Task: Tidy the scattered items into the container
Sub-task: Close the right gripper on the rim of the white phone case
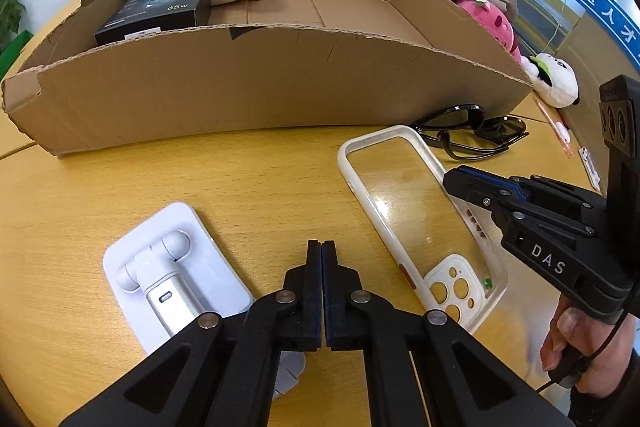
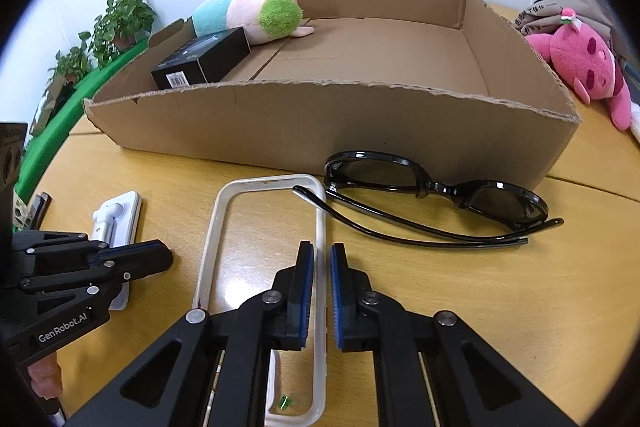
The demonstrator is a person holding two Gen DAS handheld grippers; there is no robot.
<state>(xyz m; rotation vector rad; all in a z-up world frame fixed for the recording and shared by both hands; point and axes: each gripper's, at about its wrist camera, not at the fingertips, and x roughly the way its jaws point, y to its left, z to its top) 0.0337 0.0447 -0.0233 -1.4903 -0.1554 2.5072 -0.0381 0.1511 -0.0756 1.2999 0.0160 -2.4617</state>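
Clearly see-through phone case (image 2: 256, 251), white rim, right gripper (image 2: 322, 259) pinching its edge, left gripper (image 1: 322, 255) pressed together.

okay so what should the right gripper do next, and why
Probably lift the phone case and carry it over the cardboard box's near wall. The right gripper appears shut on the case's side rim, the case still lies on the table, and the box has bare floor.
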